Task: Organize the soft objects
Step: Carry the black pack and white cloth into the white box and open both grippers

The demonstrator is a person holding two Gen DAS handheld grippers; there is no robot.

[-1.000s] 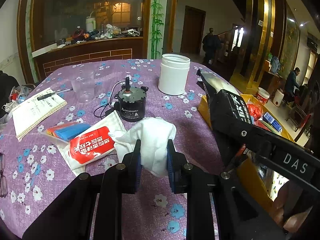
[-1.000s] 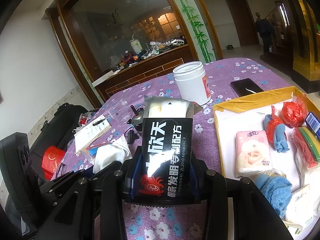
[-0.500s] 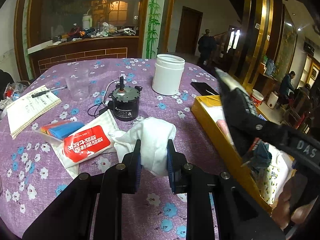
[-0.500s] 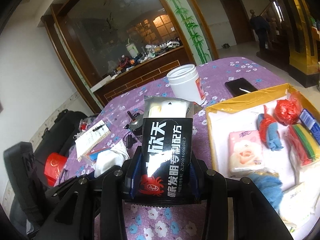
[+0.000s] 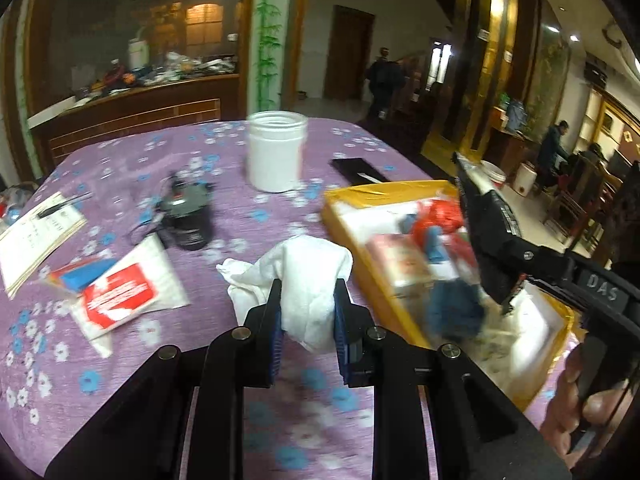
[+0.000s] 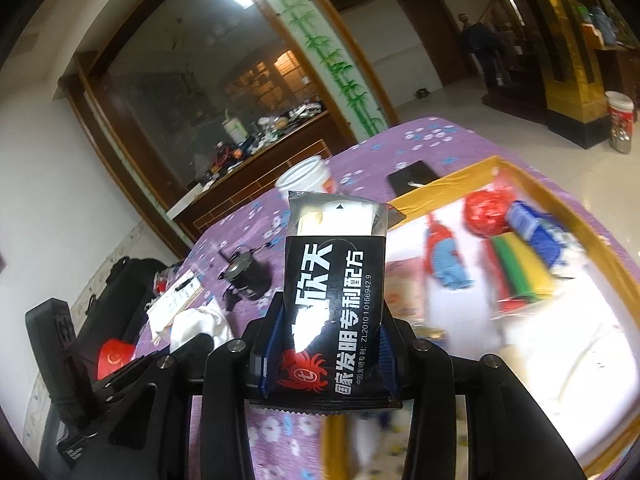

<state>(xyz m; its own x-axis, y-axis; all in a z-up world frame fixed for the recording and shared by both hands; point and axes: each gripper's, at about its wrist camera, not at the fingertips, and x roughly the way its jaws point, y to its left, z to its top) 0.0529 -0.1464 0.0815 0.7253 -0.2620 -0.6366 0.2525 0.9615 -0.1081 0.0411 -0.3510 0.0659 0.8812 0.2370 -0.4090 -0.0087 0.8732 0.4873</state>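
My left gripper (image 5: 308,304) is shut on a crumpled white cloth (image 5: 304,272) and holds it above the purple flowered tablecloth (image 5: 224,312), just left of the yellow tray (image 5: 340,204). My right gripper (image 6: 330,344) is shut on a black foil packet (image 6: 336,280) with white print and holds it upright over the tray's (image 6: 436,188) near left edge. The packet also shows in the left wrist view (image 5: 486,224), above the tray. The tray holds a pink tissue pack (image 5: 400,256), a red bag (image 6: 484,208), blue cloths (image 5: 452,308) and a green-yellow sponge (image 6: 520,264).
On the tablecloth stand a white jar (image 5: 276,156), a small black motor with wires (image 5: 188,216), a black phone (image 5: 358,170), a red-and-white packet (image 5: 120,296), a blue pack (image 5: 76,276) and a notebook with a pen (image 5: 36,232). A black bag (image 6: 116,300) sits left of the table.
Both grippers have swung right toward the tray. The black packet now hangs over the tray's edge. The white cloth has come closer to the tray. Both grips are unchanged.
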